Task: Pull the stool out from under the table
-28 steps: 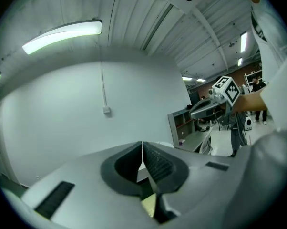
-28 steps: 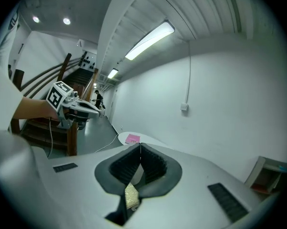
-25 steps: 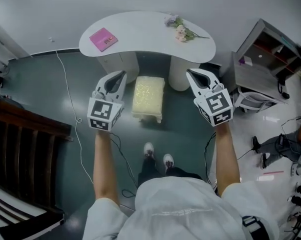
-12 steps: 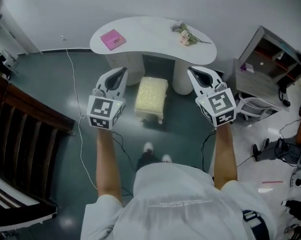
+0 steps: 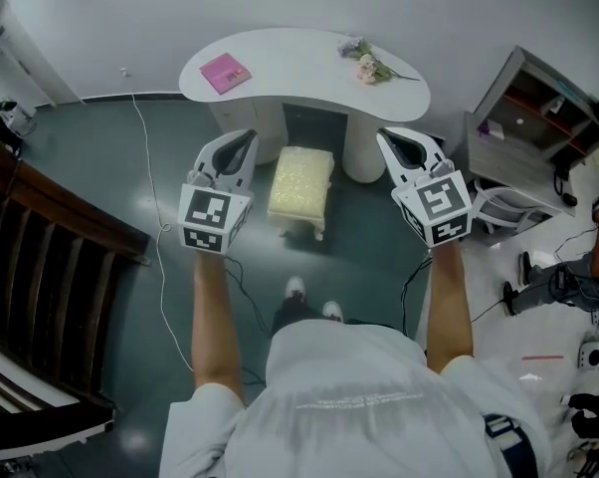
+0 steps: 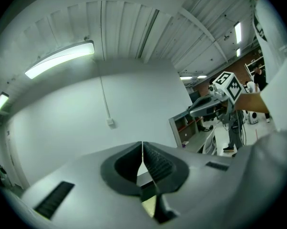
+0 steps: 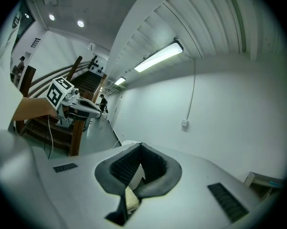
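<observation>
From the head view, both forearms reach straight forward, roughly parallel and well apart, each hand carrying its tool at about the same height. The left tongs (image 5: 249, 135) and the right tongs (image 5: 383, 135) point away from the person toward the tabletop (image 5: 290, 63), with the marker cubes facing up at the camera. The stool (image 5: 300, 177), with a cream cushion, stands on the dark floor between the two tools. Its far end sits in the gap between the tabletop's two white pedestals, and most of the cushion shows in front of the tabletop's edge. Neither tool touches it. A pink book (image 5: 225, 73) lies at the tabletop's left end and a sprig of flowers (image 5: 367, 65) at its right. A white cable (image 5: 148, 167) trails across the floor on the left, and a grey shelf unit (image 5: 523, 118) stands to the right.

In the left gripper view, the tool points level at a white wall with a wall socket (image 6: 110, 123). Its two dark pads meet at the tips, closed on nothing. The right tool and the forearm behind it show off to the right.

In the right gripper view, the pads are likewise pressed together and empty, and a sliver of the cream cushion shows below them. The left tool appears at the left, in front of a dark wooden staircase (image 7: 62, 128).
</observation>
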### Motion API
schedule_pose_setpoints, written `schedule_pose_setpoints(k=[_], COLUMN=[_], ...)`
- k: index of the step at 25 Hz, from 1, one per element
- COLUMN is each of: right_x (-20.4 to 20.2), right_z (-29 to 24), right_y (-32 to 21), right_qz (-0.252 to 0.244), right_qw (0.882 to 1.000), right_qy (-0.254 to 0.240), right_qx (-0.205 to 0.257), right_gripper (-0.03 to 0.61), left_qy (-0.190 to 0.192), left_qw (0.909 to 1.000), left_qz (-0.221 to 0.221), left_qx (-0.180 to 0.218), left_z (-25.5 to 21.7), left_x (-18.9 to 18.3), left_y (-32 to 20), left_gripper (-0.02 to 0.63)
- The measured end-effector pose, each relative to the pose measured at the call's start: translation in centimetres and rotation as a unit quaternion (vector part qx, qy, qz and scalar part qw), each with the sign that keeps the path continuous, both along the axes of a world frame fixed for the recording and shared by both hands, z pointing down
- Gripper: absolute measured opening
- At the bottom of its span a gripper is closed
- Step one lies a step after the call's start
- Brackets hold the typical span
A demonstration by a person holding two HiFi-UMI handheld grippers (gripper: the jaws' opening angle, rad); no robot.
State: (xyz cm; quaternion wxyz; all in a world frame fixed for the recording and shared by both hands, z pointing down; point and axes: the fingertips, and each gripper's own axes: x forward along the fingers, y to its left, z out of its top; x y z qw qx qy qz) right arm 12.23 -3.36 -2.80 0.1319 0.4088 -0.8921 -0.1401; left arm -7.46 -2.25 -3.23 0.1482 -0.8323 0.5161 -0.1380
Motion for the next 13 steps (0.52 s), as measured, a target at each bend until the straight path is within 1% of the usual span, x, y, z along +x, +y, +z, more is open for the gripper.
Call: schedule_pose_setpoints(k=[4,13], right_x=[0.5,0.4], right_z=[0.3,0.6], right_y=[0.4,0.1], right_qz=[0.005,0.004], right_qw=[1.0,1.0], right_qy=[0.001,0.001], right_qx=[-0.002,-0.005], right_gripper=[0.016,0.016], left_qy=[0.003,-0.006], left_qw=[0.9999,0.9992], left_qz=[0.005,0.006], left_qx=[-0.014,-0.038], left_z=[1.0,2.4], left_x=[0.4,0.3], left_y=[0.3,0.2], left_gripper=[0.021,0.021])
